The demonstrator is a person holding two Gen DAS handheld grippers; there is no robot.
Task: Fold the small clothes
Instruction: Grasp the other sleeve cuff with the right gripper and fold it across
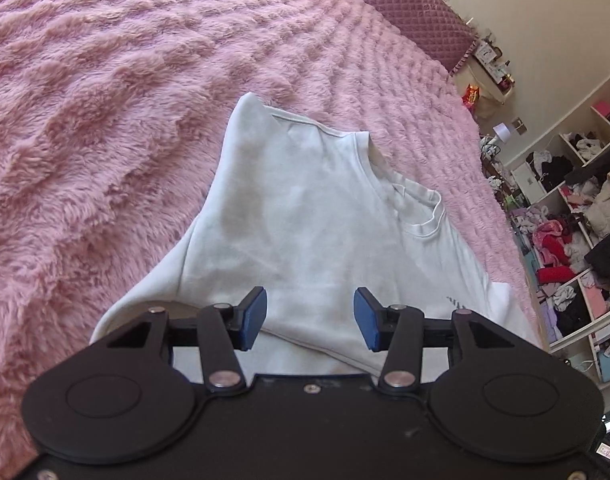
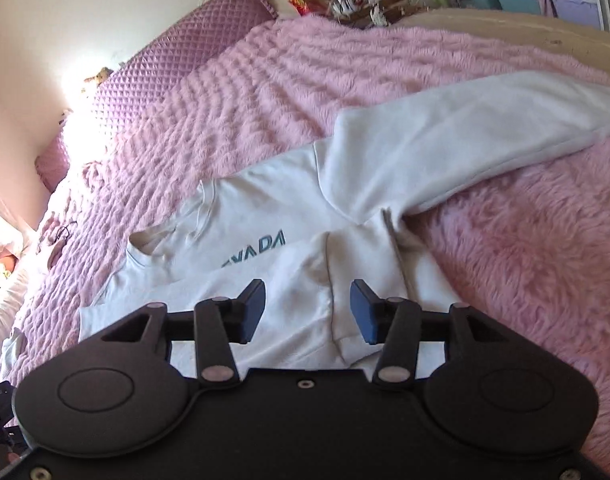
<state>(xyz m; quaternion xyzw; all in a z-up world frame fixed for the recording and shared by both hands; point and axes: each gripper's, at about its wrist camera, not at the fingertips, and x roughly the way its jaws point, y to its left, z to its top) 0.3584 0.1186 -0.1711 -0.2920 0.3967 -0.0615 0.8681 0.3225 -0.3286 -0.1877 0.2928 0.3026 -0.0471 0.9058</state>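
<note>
A white long-sleeved sweatshirt (image 1: 305, 216) lies on the pink fluffy bedspread (image 1: 105, 120). Its left side is folded over the chest, partly covering the blue lettering (image 2: 261, 246). In the right wrist view the sweatshirt (image 2: 365, 184) has its other sleeve (image 2: 485, 120) stretched out to the right. My left gripper (image 1: 309, 318) is open and empty, just above the folded part. My right gripper (image 2: 308, 310) is open and empty, over the folded sleeve's cuff near the hem.
A quilted pink headboard (image 1: 417, 12) stands at the bed's far end, also in the right wrist view (image 2: 165, 64). A cluttered nightstand (image 1: 489, 76) and open shelves full of clothes (image 1: 577, 216) stand beyond the bed's right edge. Pillows (image 2: 9, 232) lie at the left.
</note>
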